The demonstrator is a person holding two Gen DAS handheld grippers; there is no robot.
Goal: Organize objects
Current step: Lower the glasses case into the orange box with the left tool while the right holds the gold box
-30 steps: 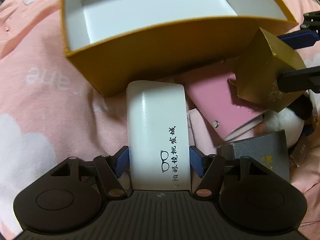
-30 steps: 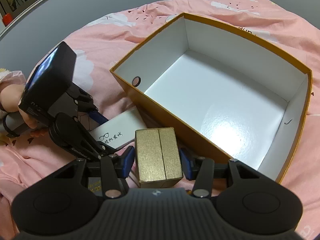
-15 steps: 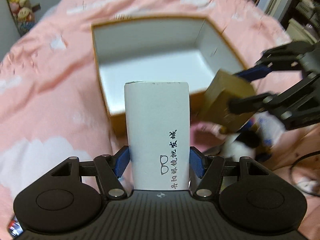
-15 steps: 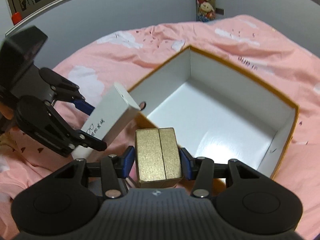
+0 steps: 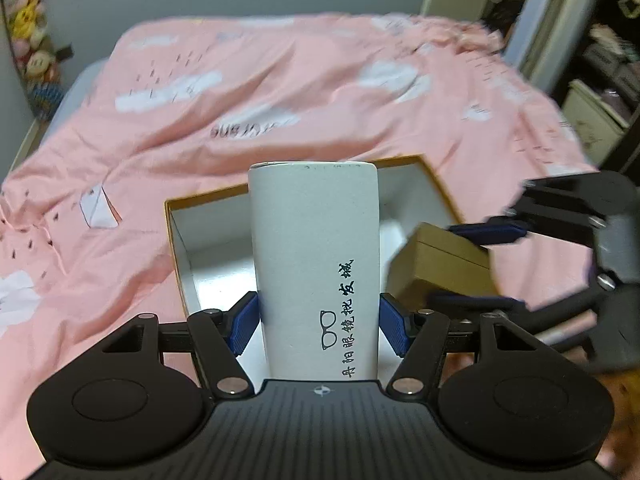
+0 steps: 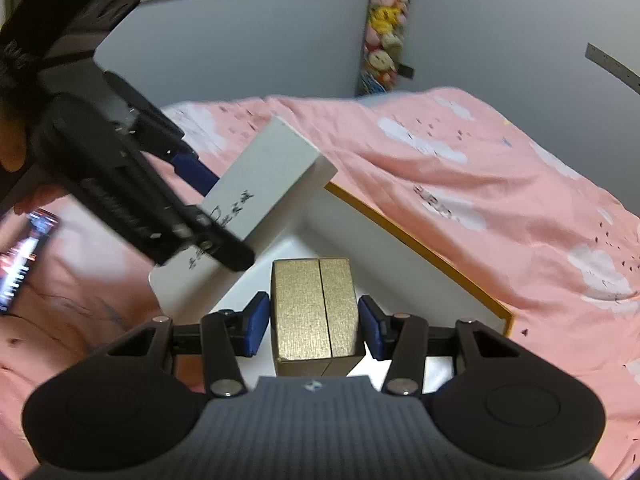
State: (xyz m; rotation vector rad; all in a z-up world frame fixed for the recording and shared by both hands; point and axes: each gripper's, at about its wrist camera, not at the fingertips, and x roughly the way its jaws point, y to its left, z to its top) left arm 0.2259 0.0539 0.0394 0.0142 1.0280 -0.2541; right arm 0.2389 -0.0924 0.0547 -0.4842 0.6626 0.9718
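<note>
My left gripper (image 5: 318, 320) is shut on a tall white glasses box (image 5: 314, 256) with black characters and a spectacles drawing on its side. The same white glasses box (image 6: 264, 176) shows in the right wrist view, held aloft by the left gripper (image 6: 208, 216). My right gripper (image 6: 314, 324) is shut on a small gold box (image 6: 314, 312); that gold box (image 5: 438, 268) and the right gripper (image 5: 476, 264) appear at the right of the left wrist view. Below both lies an open orange box with a white inside (image 5: 208, 248), its orange rim (image 6: 416, 244) partly hidden behind the held boxes.
A pink bedspread with white clouds (image 5: 280, 92) covers the bed all around the orange box. A lit phone (image 6: 24, 252) lies at the left. A column of plush toys (image 6: 384, 40) hangs on the grey wall. Shelves and furniture (image 5: 600, 92) stand at the right.
Both grippers have risen with their boxes and tilted up, so the orange box now sits lower and smaller in view. The pile of pink and dark items has dropped out of sight.
</note>
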